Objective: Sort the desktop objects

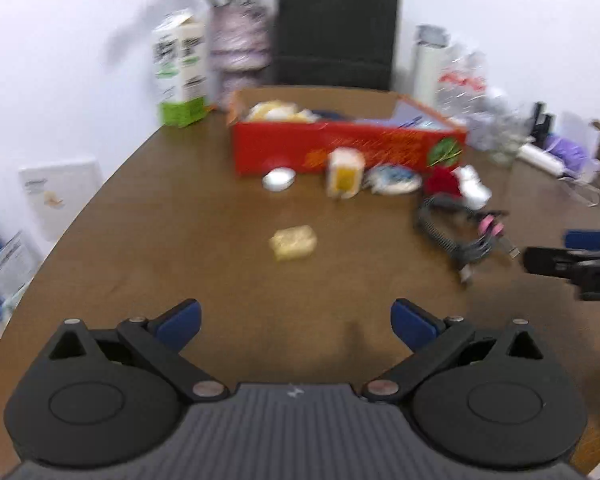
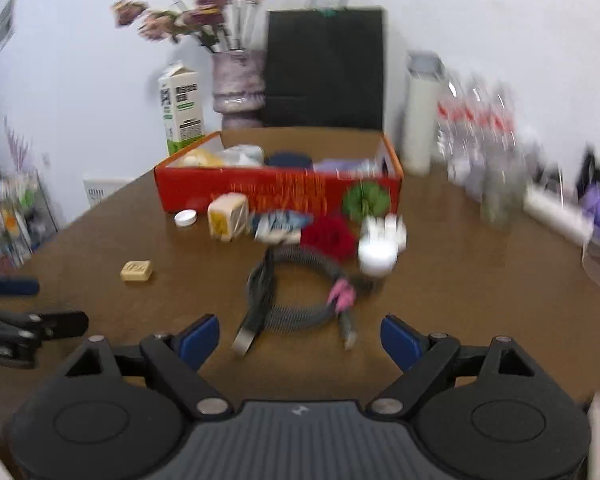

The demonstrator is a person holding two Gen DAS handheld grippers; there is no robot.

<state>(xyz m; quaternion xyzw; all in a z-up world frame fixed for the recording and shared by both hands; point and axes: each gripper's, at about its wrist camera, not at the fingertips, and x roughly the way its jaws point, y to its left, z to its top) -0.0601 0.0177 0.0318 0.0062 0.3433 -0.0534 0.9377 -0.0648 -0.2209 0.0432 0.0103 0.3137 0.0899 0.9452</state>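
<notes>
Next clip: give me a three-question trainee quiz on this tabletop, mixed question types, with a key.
1. True or false: the left claw is shut on the yellow soap bar.
2. Multiple choice: what lies nearest in front of the right claw? A) the milk carton B) the coiled cable C) the black paper bag
3. Fill in: the small white cap lies on the table just in front of the ____ cardboard box.

Key: 1 false, both claws are open and empty, and the soap lies apart on the table; 2 B; 3 red.
</notes>
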